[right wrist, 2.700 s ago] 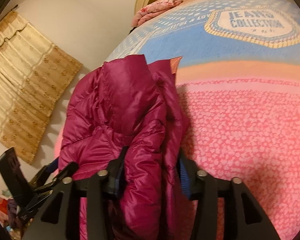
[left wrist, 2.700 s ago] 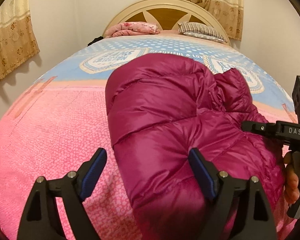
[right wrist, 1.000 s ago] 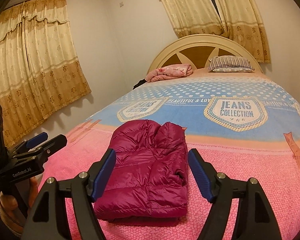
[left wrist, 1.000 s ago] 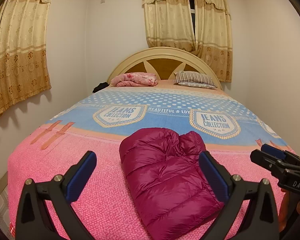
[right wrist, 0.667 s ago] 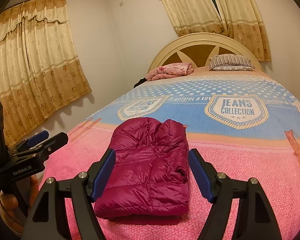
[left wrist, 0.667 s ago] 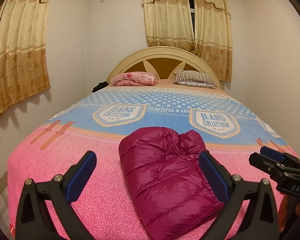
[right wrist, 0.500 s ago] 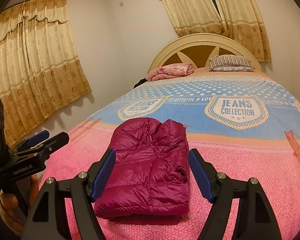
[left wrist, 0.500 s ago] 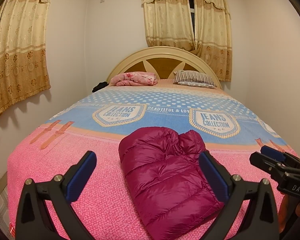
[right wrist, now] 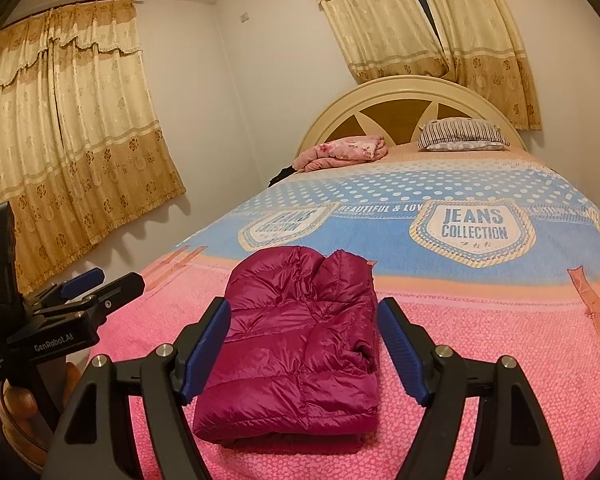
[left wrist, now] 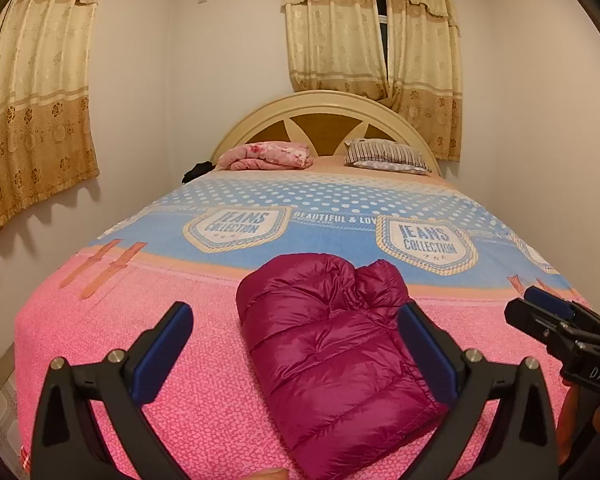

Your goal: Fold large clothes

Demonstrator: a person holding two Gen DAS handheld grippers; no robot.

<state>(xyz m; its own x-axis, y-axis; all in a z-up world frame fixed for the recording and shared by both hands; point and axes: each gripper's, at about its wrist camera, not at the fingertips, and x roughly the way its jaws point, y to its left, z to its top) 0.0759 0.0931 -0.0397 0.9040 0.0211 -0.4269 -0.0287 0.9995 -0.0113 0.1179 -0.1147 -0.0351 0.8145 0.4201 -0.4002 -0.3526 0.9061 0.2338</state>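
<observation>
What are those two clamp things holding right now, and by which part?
Nothing. The left gripper and the right gripper both stand open above the bed, and the folded purple jacket lies on it, untouched by either.

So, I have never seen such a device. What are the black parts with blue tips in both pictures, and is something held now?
No robot here: a person holds one hand-held black gripper in each hand, each with a camera looking forward along its two blue-padded fingers. One picture is from the left gripper, the other from the right gripper; each also shows the other at its edge. On the pink and blue patterned bedspread lies a folded shiny magenta quilted jacket. Both grippers are open and hold nothing. A pink folded blanket and a striped pillow lie by the headboard.
</observation>
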